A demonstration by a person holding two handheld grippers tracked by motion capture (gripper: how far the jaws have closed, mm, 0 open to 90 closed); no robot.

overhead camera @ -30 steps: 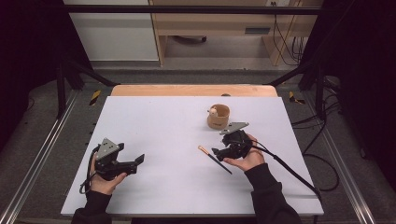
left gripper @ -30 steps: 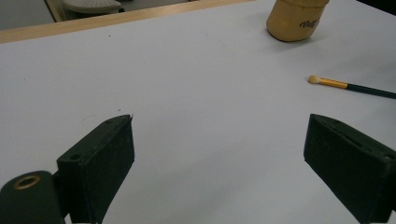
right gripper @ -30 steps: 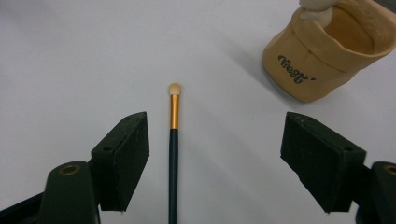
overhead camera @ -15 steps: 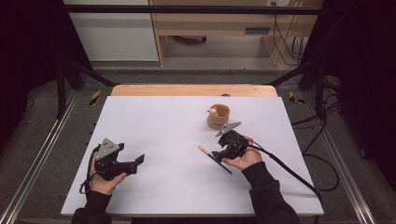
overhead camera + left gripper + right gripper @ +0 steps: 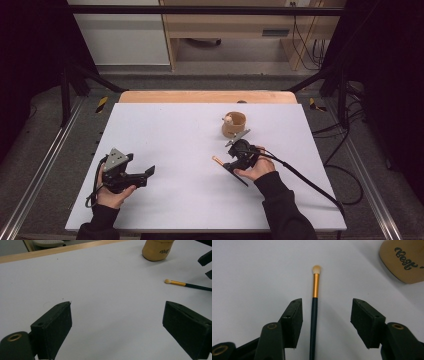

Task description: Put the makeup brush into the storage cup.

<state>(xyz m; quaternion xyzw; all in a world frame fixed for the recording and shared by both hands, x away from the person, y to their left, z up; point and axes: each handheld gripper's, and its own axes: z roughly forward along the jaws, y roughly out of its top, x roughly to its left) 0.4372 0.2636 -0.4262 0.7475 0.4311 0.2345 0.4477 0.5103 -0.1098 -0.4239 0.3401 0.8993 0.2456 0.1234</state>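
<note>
- Slim dark-handled makeup brush with gold ferrule (image 5: 315, 312) lies flat between your right gripper (image 5: 325, 320)'s closing, untouching jaws.
- Your left gripper (image 5: 117, 327) gapes open over bare white table (image 5: 175, 130).

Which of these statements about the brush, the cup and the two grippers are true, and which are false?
1. The brush lies flat on the table, between the jaws of the right gripper. True.
2. The right gripper's pads press on the brush. False: its jaws have just been closing, but both pads stand apart from the handle.
3. The left gripper holds the cup. False: its jaws are wide open over bare table, and the cup stands far from it.
4. The cup stands beyond the brush, toward the far edge of the table. True.
5. The brush has a pale tip and a gold band. True.
6. The brush stands inside the cup. False: it lies on the table beside it.
</note>
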